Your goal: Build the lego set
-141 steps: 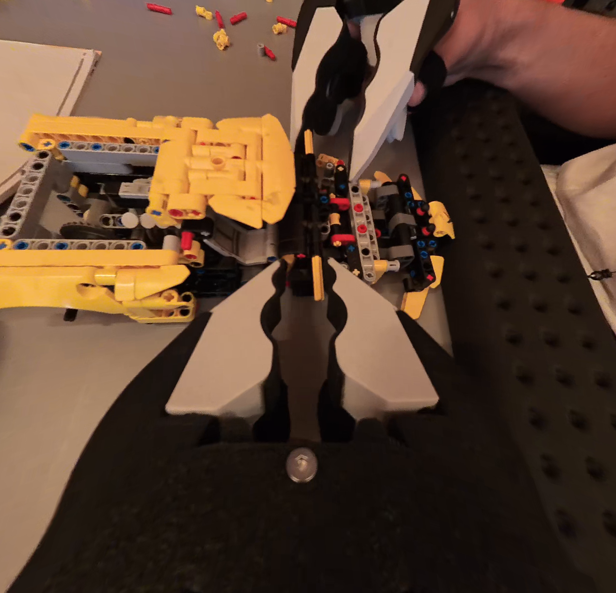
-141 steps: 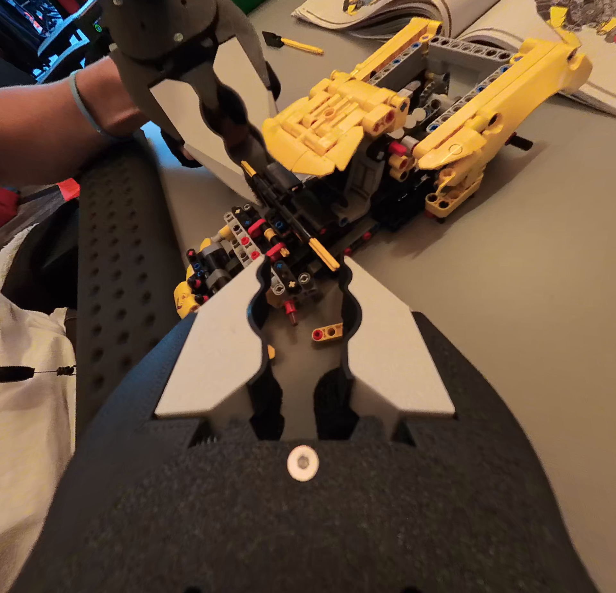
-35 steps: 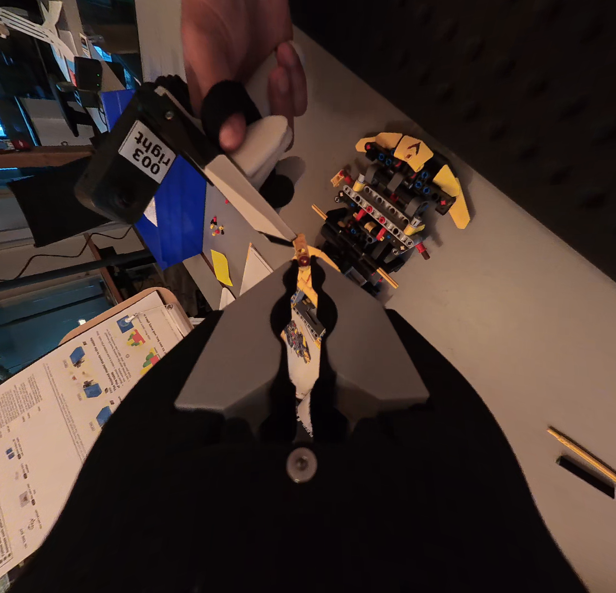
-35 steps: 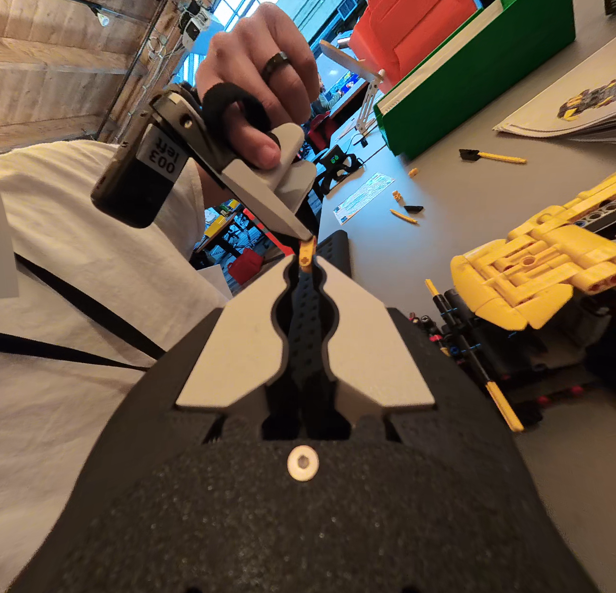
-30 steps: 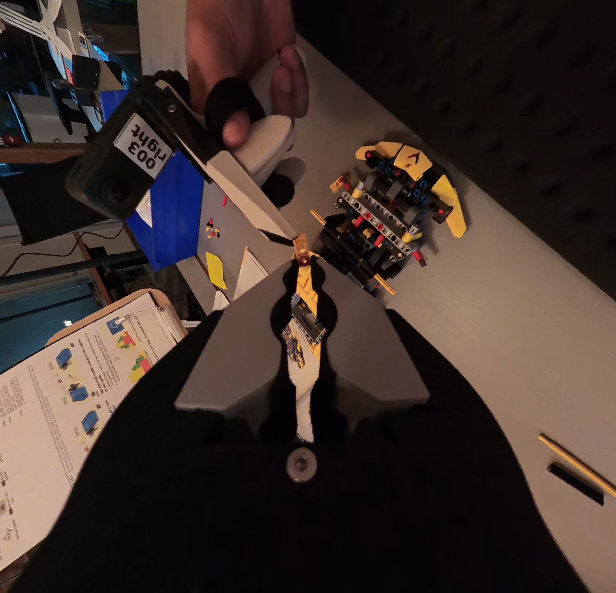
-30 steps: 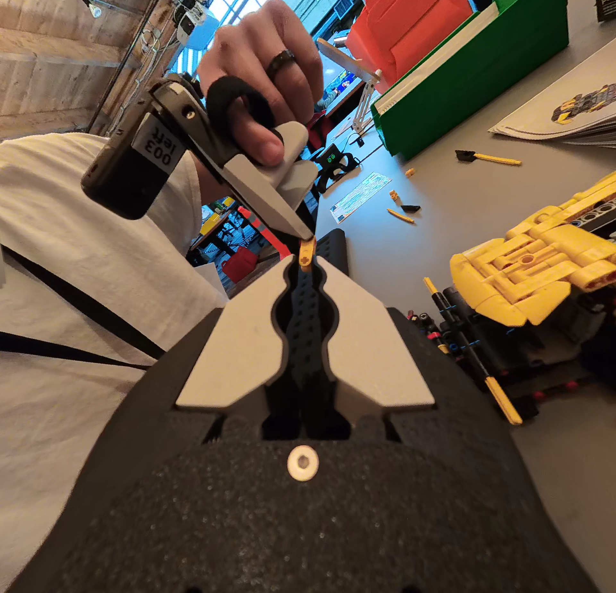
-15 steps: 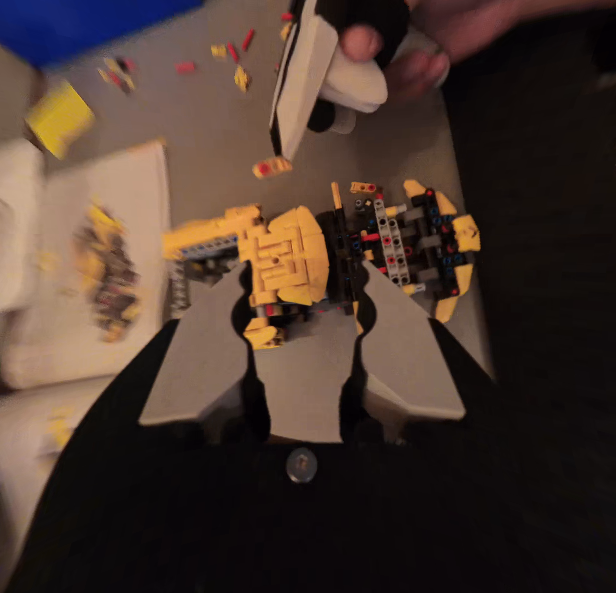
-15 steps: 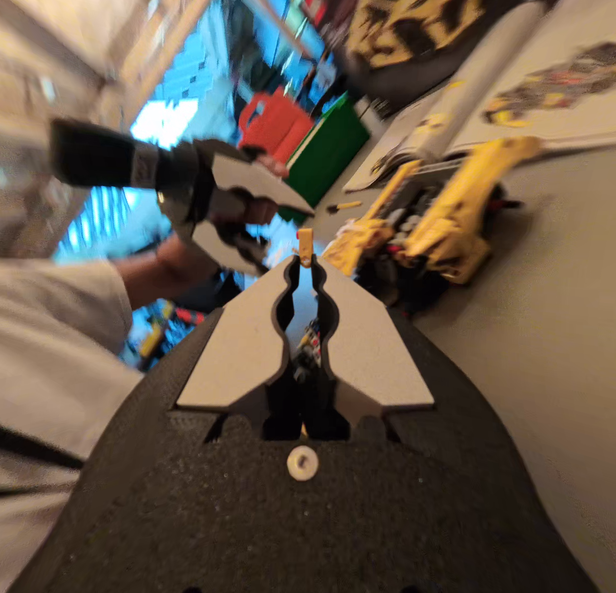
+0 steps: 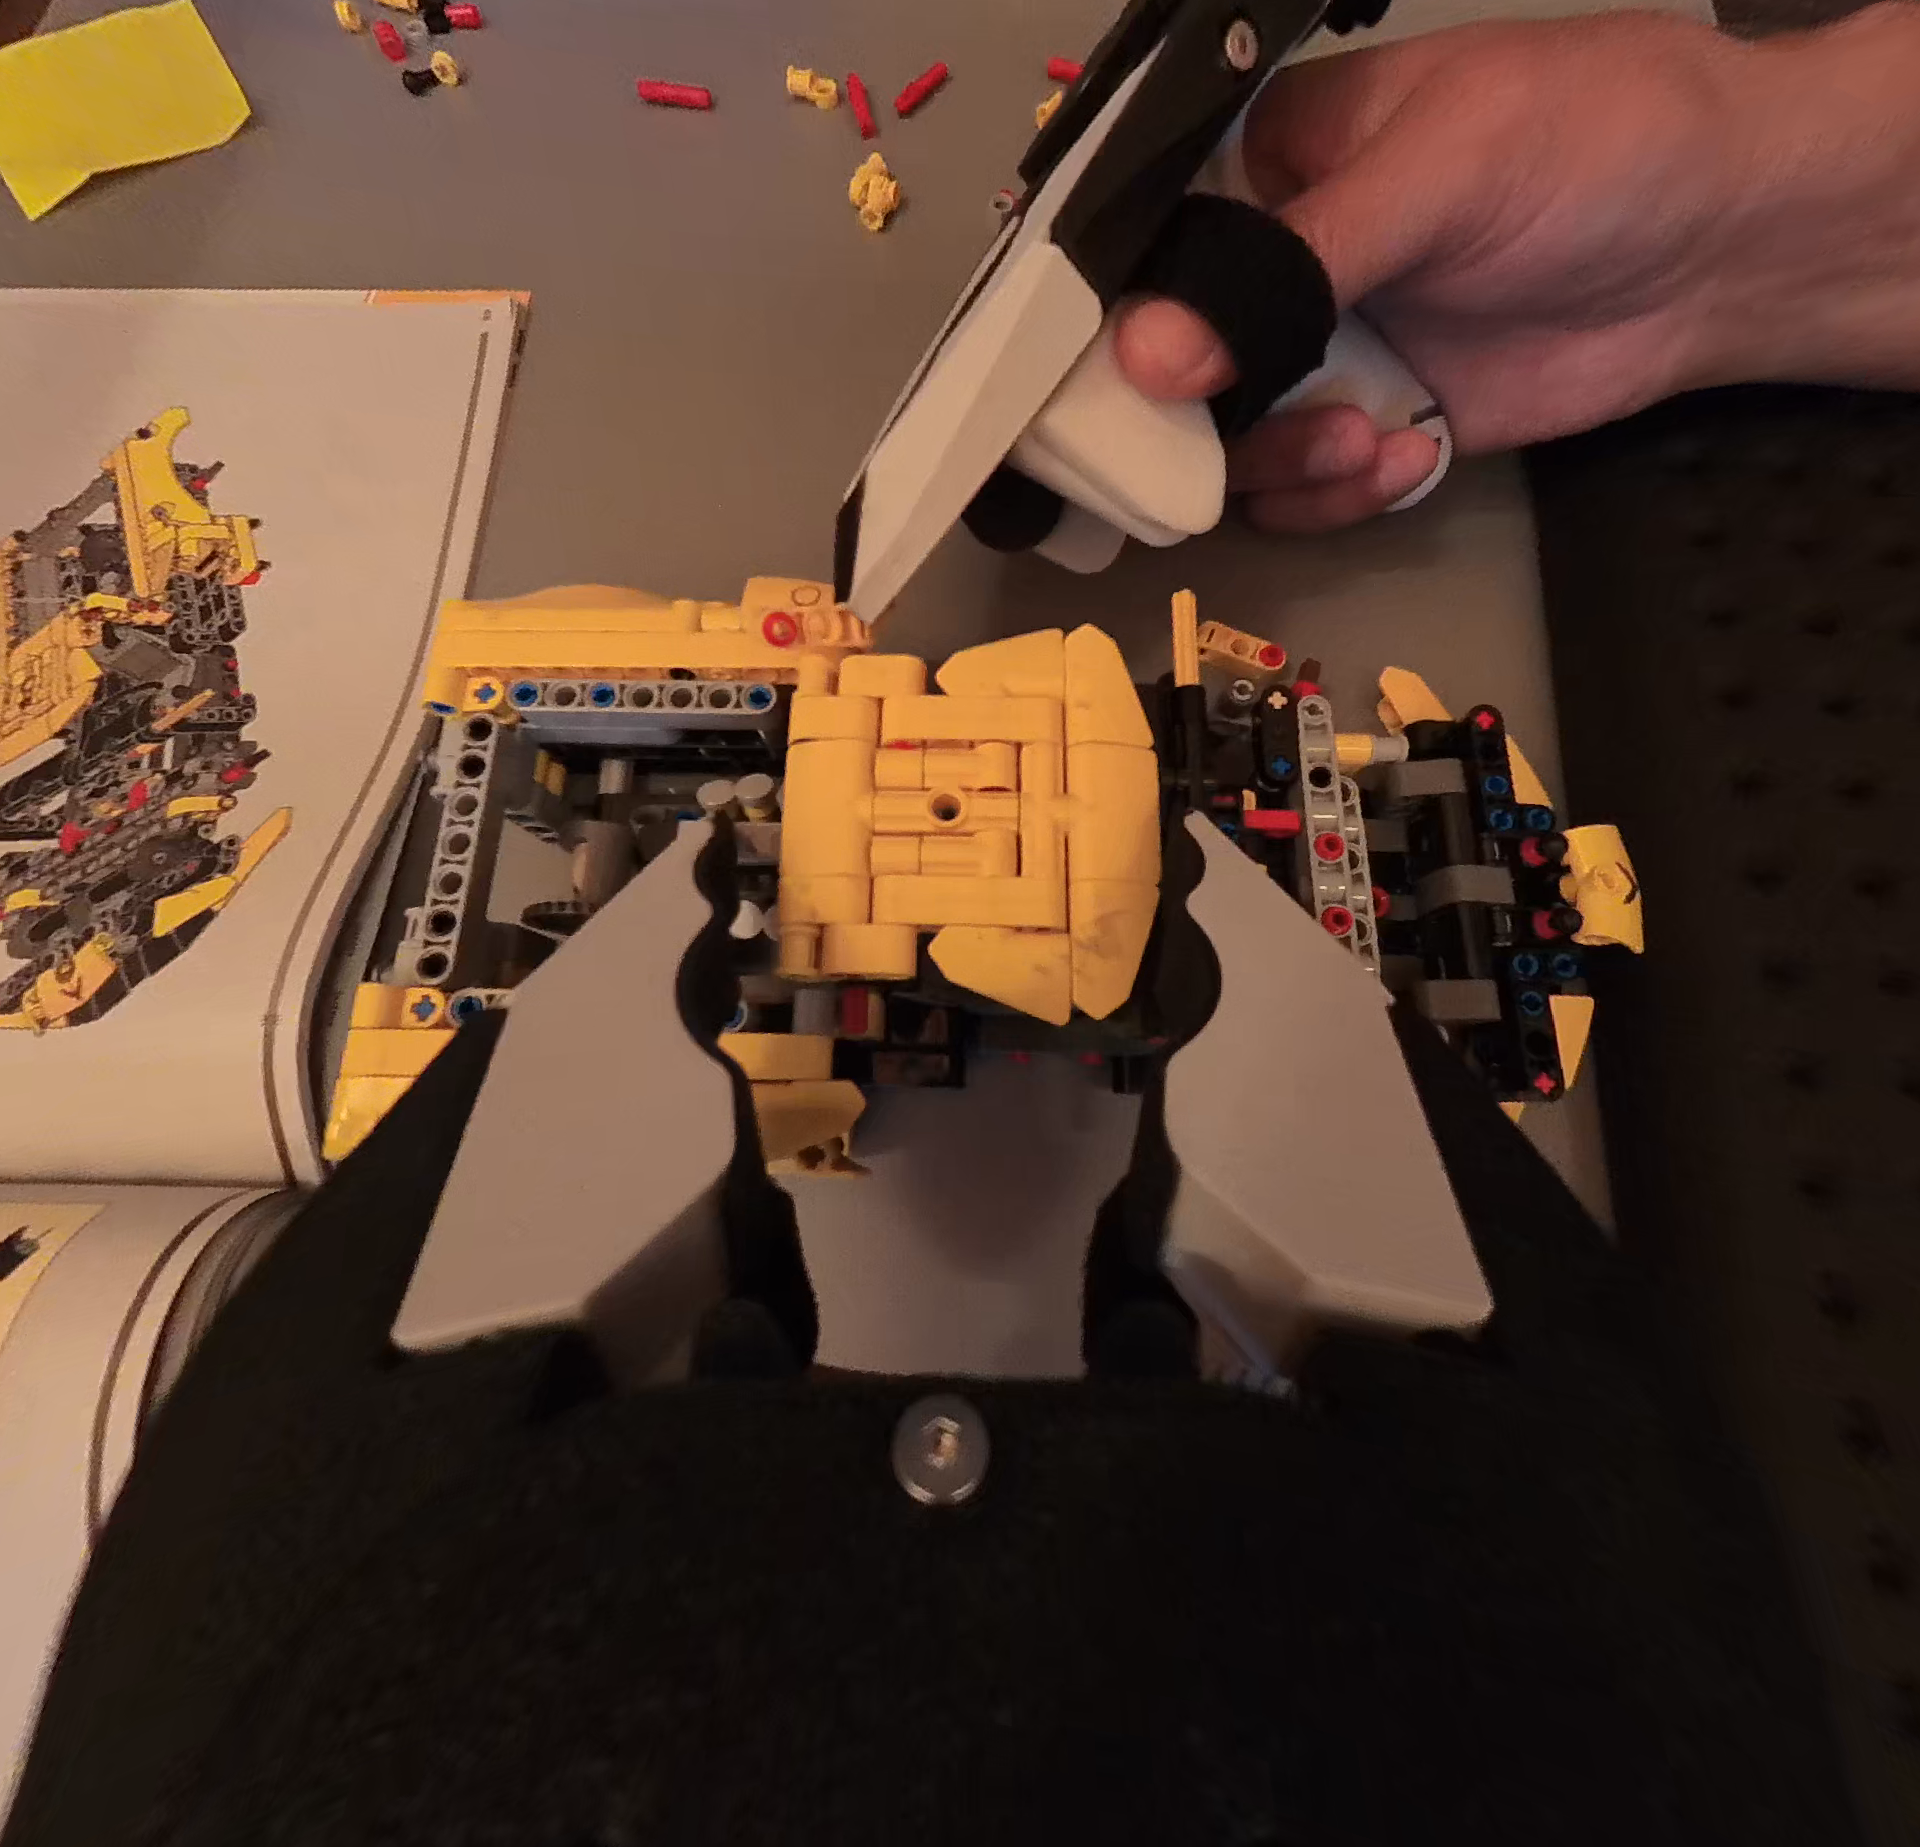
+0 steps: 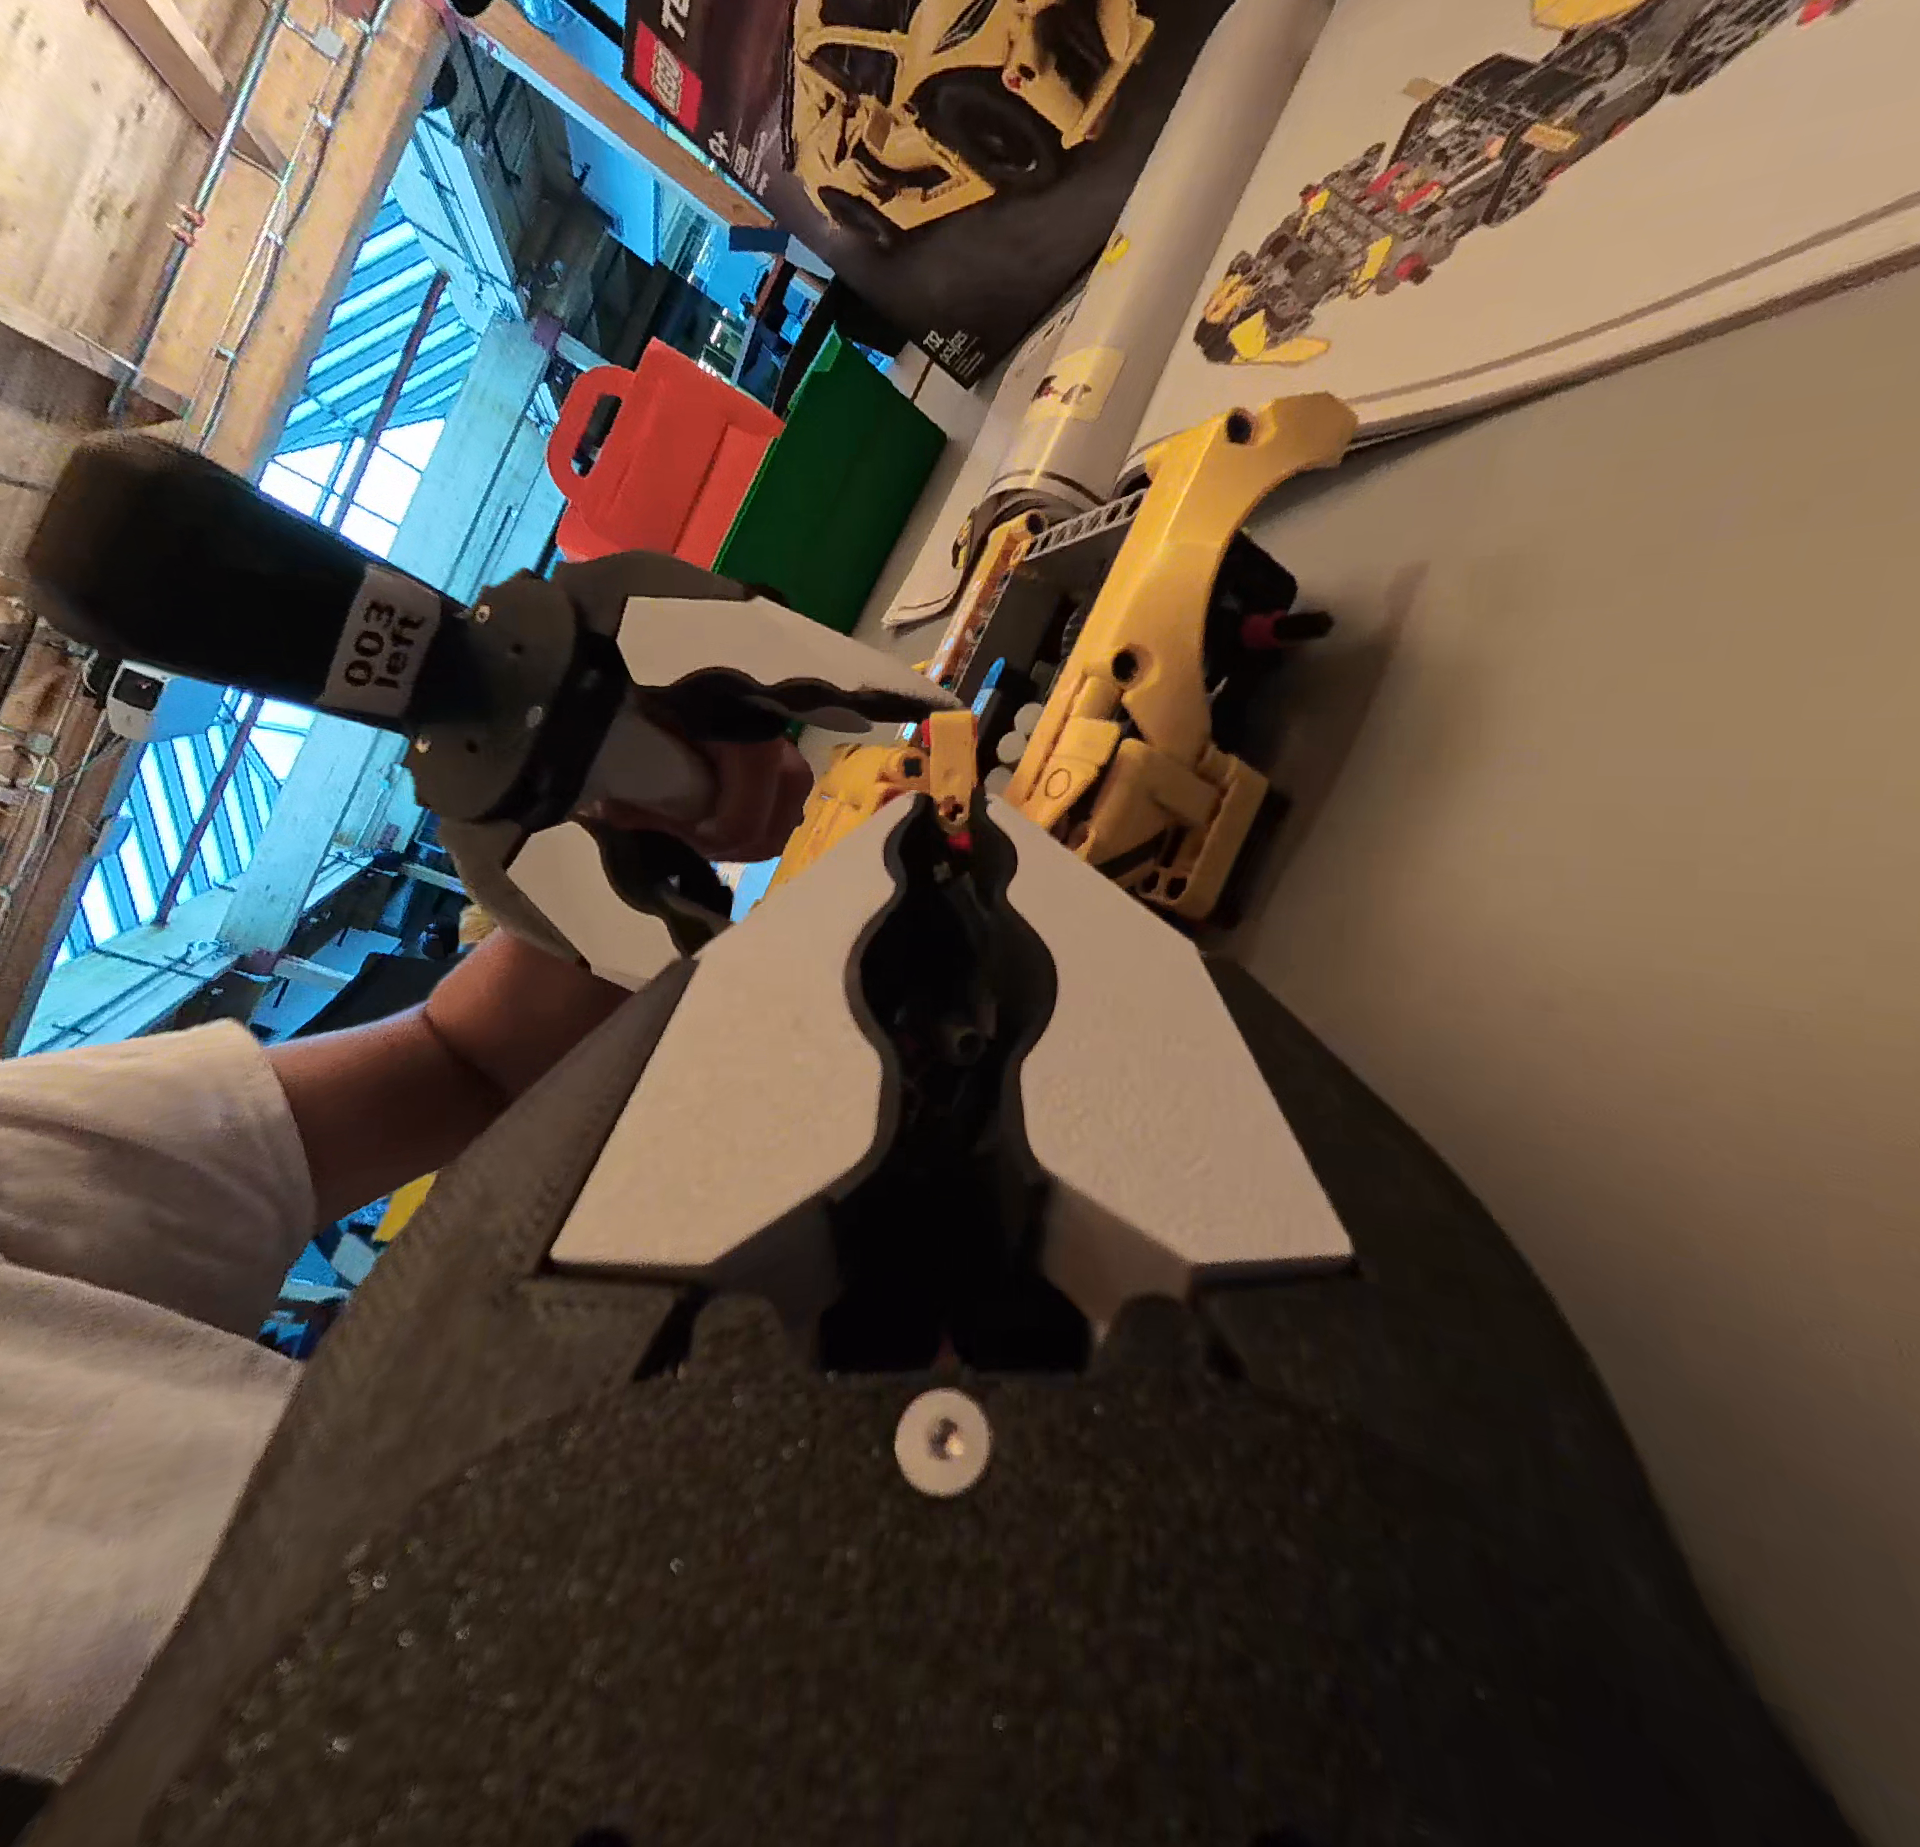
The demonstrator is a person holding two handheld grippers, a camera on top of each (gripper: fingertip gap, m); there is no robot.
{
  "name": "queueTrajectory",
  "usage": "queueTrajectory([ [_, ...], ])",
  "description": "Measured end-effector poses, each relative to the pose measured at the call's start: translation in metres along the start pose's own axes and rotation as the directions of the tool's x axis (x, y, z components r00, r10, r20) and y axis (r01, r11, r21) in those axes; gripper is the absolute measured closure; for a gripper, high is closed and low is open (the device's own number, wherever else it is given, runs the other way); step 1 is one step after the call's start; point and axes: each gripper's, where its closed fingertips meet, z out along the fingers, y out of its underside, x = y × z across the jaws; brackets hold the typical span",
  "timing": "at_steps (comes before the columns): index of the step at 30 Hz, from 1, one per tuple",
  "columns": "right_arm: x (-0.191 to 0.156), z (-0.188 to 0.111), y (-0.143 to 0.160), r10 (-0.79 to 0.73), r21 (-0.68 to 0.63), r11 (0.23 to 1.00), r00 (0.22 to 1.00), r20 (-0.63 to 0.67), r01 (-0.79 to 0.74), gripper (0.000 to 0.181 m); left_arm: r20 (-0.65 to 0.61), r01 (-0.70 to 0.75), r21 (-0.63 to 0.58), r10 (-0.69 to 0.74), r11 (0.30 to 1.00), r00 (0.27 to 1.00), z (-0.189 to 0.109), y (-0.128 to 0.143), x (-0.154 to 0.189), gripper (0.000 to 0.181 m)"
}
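The small yellow piece with a red pin (image 9: 795, 621), a second ago held up in the air between both grippers, now sits against the far side beam of the yellow car model (image 9: 966, 841) on the table; the right gripper (image 10: 951, 808) alone pinches it, while the left gripper (image 9: 940, 841) has let go and hangs wide open over the roof. Seating it looks next.

Your left gripper (image 9: 940, 862) hung over the model's (image 9: 966, 841) middle, fingers either side of its cab. Your right gripper (image 9: 854, 592) reached in from behind, tips at the model's far rail, where a small piece (image 9: 795, 621) sat pinched between them. The instruction book (image 9: 229, 737) lay left of the model, touching it. Loose pieces (image 9: 862, 114) lay scattered behind, on the table (image 9: 644, 239). The mat (image 9: 1745, 862) lay right of the model.
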Motion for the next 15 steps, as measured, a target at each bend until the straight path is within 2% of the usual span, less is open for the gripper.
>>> queueTrajectory([
  [6,-0.002,0.001,0.009,-0.091,-0.046,0.995,0.995,-0.034,0.089,0.175,0.012,0.000,0.047,0.000,0.999,1.000,-0.001,-0.001,0.003,0.107],
  [9,-0.002,0.003,0.012,-0.221,-0.082,0.973,0.971,-0.088,0.214,0.175,0.011,-0.004,0.050,0.003,0.999,1.000,-0.002,-0.001,0.002,0.107],
  [11,-0.001,0.002,0.013,-0.343,-0.147,0.934,0.931,-0.121,0.325,0.176,0.012,-0.009,0.049,0.008,0.999,1.000,-0.002,0.000,0.002,0.107],
  [15,0.001,0.000,0.014,-0.618,-0.311,0.763,0.780,-0.097,0.566,0.175,-0.001,-0.001,0.070,0.001,0.998,1.000,-0.002,-0.001,0.003,0.107],
])
